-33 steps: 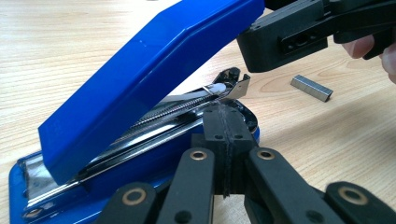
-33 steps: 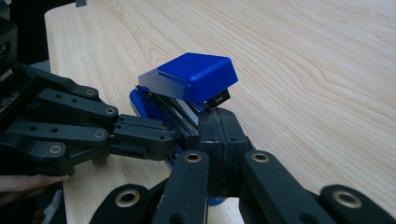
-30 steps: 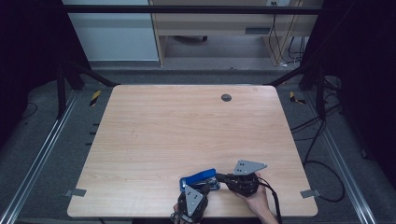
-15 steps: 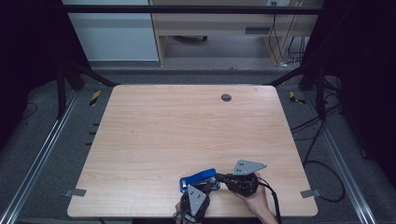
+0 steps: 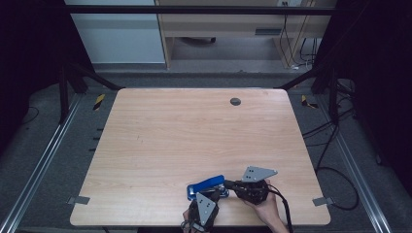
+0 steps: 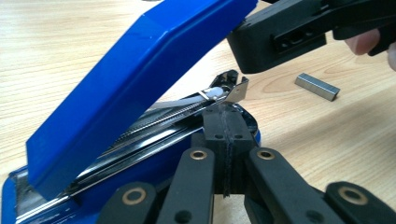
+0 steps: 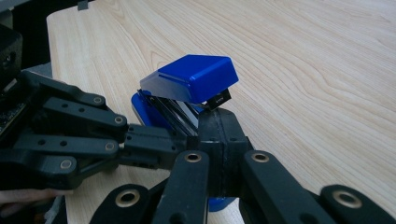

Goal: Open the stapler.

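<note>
The wooden tabletop (image 5: 194,141) is the largest thing here, pale and almost bare, with a small dark round cap (image 5: 235,101) near its far edge. At the near edge, a little right of the middle, lies a blue stapler (image 5: 208,187), and its top cover (image 6: 135,79) stands lifted at an angle, so that the metal staple rail (image 6: 159,122) under it is open to see. The left hand-held gripper (image 5: 206,201) comes from the near side; its jaws are fully shut, pad against pad, with nothing between them, and their tip rests at the front of the stapler base beside the rail. The right hand-held gripper (image 5: 232,185) comes from the right side, its jaws are shut together as well, and its tip seems to sit under the raised cover; if it really props the cover, I cannot tell. A small strip of staples (image 6: 317,86) lies on the wood just beside the stapler. I judge the stapler is stiff and rather light, with smooth plastic that may slip under hard pads, and the hinged cover can spring down. It is better to hold the base by its long sides, low. The staple strip is tiny, thin and brittle, so it wants a gentle pinch across its long sides.
</note>
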Available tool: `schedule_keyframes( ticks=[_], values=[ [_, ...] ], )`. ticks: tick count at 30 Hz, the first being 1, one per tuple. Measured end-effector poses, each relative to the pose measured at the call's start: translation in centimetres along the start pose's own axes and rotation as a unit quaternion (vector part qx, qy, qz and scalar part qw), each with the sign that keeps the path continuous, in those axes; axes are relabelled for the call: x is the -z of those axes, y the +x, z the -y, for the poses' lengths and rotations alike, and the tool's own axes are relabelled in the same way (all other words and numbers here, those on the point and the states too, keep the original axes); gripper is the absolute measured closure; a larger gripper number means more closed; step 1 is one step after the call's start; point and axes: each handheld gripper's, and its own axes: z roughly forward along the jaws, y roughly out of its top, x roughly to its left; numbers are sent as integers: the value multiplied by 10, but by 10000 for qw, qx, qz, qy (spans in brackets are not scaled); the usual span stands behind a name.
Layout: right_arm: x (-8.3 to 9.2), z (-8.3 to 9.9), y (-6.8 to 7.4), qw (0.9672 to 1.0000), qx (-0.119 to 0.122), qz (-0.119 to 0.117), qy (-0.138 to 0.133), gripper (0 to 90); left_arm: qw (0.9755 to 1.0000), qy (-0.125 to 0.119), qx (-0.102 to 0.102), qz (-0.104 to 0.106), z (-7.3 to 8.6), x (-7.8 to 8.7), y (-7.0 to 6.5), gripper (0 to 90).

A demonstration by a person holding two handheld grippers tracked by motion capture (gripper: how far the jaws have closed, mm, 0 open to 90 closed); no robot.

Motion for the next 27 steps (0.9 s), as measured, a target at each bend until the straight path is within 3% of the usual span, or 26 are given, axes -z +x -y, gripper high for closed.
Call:
schedule_keyframes(
  ticks=[4, 10, 13, 27],
  values=[
    [0, -1, 0, 10000, -24, -29, -36, 900, 9999, -29, -78, -81, 1, 0, -2, 895],
    [0, -3, 0, 9999, 5, -67, -81, 900, 9999, -25, -82, -89, 1, 0, -2, 895],
    [-1, -4, 0, 9999, 1, -105, -102, 900, 10000, -1, 34, -5, 0, 0, 0, 896],
    [-3, -7, 1, 9998, 52, -147, -152, 900, 10000, -24, -29, -73, 1, 0, -1, 895]
  ],
)
